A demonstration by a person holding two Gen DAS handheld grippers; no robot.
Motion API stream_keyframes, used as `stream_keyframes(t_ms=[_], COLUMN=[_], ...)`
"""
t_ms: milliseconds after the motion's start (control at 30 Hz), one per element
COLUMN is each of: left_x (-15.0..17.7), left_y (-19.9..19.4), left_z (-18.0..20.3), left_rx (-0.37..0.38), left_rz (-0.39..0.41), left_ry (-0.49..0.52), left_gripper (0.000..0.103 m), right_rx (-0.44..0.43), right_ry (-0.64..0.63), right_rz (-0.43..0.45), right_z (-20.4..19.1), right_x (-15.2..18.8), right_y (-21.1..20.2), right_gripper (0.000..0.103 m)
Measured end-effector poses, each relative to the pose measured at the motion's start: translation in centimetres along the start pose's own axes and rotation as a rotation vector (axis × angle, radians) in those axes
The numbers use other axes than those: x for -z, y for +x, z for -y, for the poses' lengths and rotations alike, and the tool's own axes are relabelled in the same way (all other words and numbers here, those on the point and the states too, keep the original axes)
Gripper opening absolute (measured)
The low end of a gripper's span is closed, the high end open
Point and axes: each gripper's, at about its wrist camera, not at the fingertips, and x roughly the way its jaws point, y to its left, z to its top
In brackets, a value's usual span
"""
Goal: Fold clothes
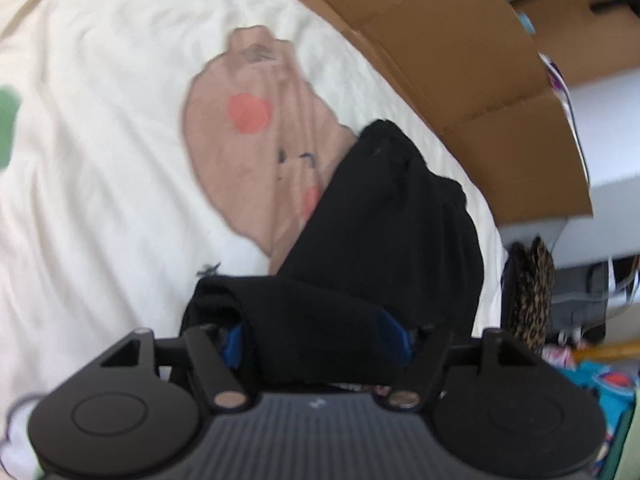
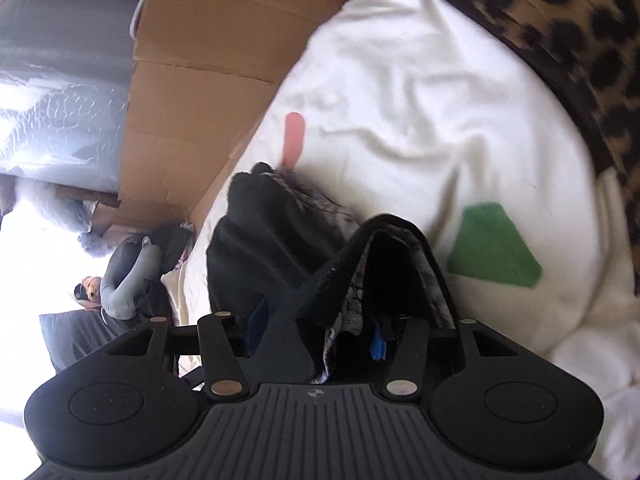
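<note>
A black garment [image 1: 384,216] hangs bunched over a cream bedspread [image 1: 100,140] printed with a tan bear face. My left gripper [image 1: 316,340] is shut on a thick roll of its black cloth, which hides most of the blue pads. In the right wrist view the same black garment [image 2: 264,236] shows a grey patterned inner side and a dark hem band. My right gripper [image 2: 316,332] is shut on that hem band and the cloth beneath it. Both grippers hold the garment above the cream bedspread [image 2: 420,100].
A flattened cardboard box [image 1: 460,64] runs along the bed's far edge. A leopard-print cloth [image 2: 560,32] lies on the bed at the upper right. Beyond the bed's edge are bags, a grey cushion [image 2: 128,276] and bright items on the floor [image 1: 600,380].
</note>
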Motion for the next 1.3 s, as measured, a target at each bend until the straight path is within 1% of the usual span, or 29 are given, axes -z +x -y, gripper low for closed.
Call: stream_keyframes(t_ms=[33,167,267,367,533,633,700,733,767,867,933,1000,1167,1300], left_x=[-0.4,-2.4,-3.5,-4.3,-5.1,-5.2,-5.3,-5.3,-5.3,-5.5,-5.7,-5.6,-5.1,-4.6], left_y=[0.1,0.6,0.8,0.6,-0.1,-0.5,-1.1,-1.6,-2.0,-3.3,-3.5,-3.4,-2.9,-2.0], left_z=[0.4,1.5,2.5,2.9,3.1,2.9,2.5,2.3,2.2,2.3,2.4,2.3,1.4,0.7], left_rx=[-0.005,-0.029,-0.047,-0.037,0.007,-0.001,-0.006,0.006,0.015,0.007,0.010,0.011,-0.038,-0.067], left_rz=[-0.021,-0.105,-0.165,-0.177,-0.123,-0.076,-0.042,-0.035,-0.026,0.023,0.029,0.032,0.016,-0.001], left_ry=[0.032,0.098,0.172,0.167,0.207,0.237,0.228,0.224,0.235,0.294,0.319,0.339,0.352,0.385], left_gripper=[0.069,0.069,0.068,0.068,0.068,0.068,0.068,0.068,0.068,0.068,0.068,0.068,0.068,0.068], right_rx=[-0.002,-0.008,0.007,0.023,0.046,0.055,0.061,0.064,0.067,0.076,0.084,0.110,0.195,0.279], right_ry=[-0.001,-0.010,-0.036,-0.054,-0.090,-0.123,-0.145,-0.156,-0.167,-0.200,-0.225,-0.270,-0.371,-0.455], right_rz=[-0.001,-0.006,-0.005,0.003,0.012,0.031,0.043,0.049,0.055,0.074,0.086,0.097,0.114,0.103], right_z=[-0.1,-0.8,-1.2,-1.8,-2.6,-3.3,-3.7,-3.9,-4.2,-4.9,-5.3,-5.8,-6.3,-5.9], right_x=[-0.1,-0.3,-0.6,-0.9,-1.3,-1.8,-2.2,-2.4,-2.5,-3.1,-3.4,-3.2,-2.9,-2.7], right_y=[0.2,1.0,1.1,1.4,1.6,1.6,1.6,1.6,1.5,1.5,1.4,1.3,1.0,1.6], right_gripper=[0.056,0.056,0.056,0.056,0.056,0.056,0.056,0.056,0.056,0.056,0.056,0.056,0.056,0.054])
